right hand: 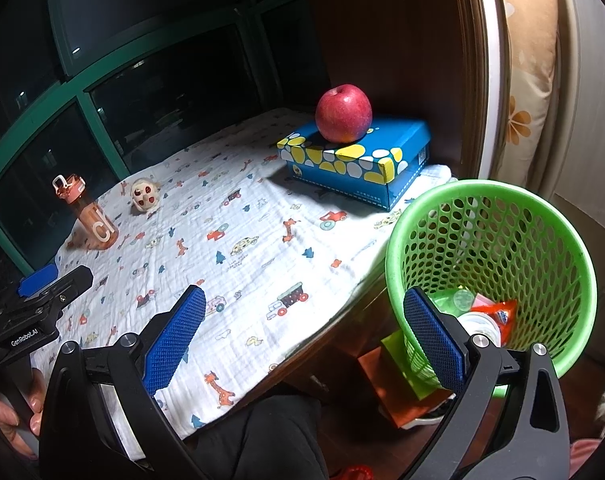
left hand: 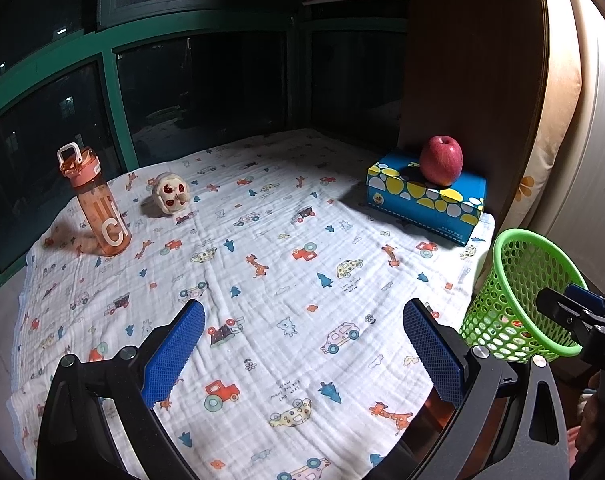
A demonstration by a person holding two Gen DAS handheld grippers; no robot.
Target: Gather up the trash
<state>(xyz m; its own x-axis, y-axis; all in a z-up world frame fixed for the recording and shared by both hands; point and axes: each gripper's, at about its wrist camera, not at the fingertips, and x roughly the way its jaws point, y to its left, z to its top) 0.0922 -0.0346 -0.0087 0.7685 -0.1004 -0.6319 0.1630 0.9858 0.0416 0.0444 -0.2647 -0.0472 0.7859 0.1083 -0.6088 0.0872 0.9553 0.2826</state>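
A green mesh basket point(right hand: 498, 248) stands off the table's right edge; it also shows in the left wrist view point(left hand: 522, 292). Inside it lie a clear plastic bottle point(right hand: 478, 324), a red wrapper point(right hand: 502, 312) and a greenish lid point(right hand: 462, 300). My left gripper point(left hand: 302, 344) is open and empty above the patterned cloth point(left hand: 262, 264). My right gripper point(right hand: 302, 340) is open and empty, its right finger in front of the basket's near wall. Each gripper shows at the edge of the other's view.
A red apple point(right hand: 343, 114) sits on a blue spotted box point(right hand: 354, 160) at the back right. A pink water bottle point(left hand: 96, 204) and a small plush toy point(left hand: 170, 196) stand at the back left. Dark windows lie behind; a wooden panel point(left hand: 474, 60) stands to the right.
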